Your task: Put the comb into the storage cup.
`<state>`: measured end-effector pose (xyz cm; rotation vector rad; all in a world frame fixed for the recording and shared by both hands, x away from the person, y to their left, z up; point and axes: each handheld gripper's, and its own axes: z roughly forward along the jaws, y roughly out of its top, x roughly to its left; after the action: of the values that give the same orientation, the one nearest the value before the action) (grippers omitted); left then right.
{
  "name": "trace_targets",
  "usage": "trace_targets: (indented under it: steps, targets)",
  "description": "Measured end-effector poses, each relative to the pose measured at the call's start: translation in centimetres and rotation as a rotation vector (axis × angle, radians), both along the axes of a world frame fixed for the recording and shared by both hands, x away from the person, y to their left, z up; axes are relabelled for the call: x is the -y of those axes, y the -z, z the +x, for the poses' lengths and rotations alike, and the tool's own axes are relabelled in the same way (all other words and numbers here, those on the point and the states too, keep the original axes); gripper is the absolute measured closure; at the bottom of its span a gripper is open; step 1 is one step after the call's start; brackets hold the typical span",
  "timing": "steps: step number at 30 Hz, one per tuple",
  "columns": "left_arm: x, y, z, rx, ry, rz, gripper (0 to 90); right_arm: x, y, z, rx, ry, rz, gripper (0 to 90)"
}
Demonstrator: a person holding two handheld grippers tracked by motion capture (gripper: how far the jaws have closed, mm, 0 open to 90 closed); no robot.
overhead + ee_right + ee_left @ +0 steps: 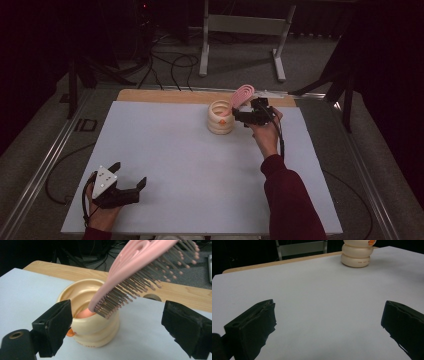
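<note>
Pink hairbrush (140, 262): light, rigid plastic, leaning in cream holder (92, 327); grasp by bare back; right gripper (117, 327) wide open, empty

Lab – black curtains (385, 60), floor cables (170, 62), metal frame stand (245, 25).

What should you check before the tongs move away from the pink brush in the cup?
1. Brush handle end inside the cup: ok.
2. Right tongs open, jaws apart and not touching the brush: ok.
3. Brush resting steady against the cup's rim: cannot tell; it leans far out.
4. Cup upright on the white mat: ok.
5. Left tongs open and far from the cup: ok.
</note>
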<state>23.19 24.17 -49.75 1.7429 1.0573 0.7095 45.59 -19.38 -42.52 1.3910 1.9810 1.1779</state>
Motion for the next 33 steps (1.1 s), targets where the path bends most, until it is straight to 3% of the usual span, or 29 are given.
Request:
trace_targets:
  steps: [11, 15, 23, 33]
  targets:
    - [0.1, 0.0, 0.0, -0.001, 0.003, 0.002, 0.1, 0.8, 0.1, -0.9, -0.017, -0.02, -0.025, 9.0]
    - [0.1, 0.0, 0.0, -0.001, 0.003, 0.002, 0.1, 1.2, 0.1, -1.3, -0.011, -0.03, -0.013, 9.0]
    - [0.2, 0.1, 0.1, -0.001, 0.005, 0.001, 0.1, 1.5, 0.2, -2.1, 0.005, -0.057, -0.05, 9.0]
    - [0.3, 0.1, 0.1, -0.001, 0.006, 0.003, 0.1, 1.8, 0.3, -3.2, 0.014, -0.081, -0.048, 9.0]
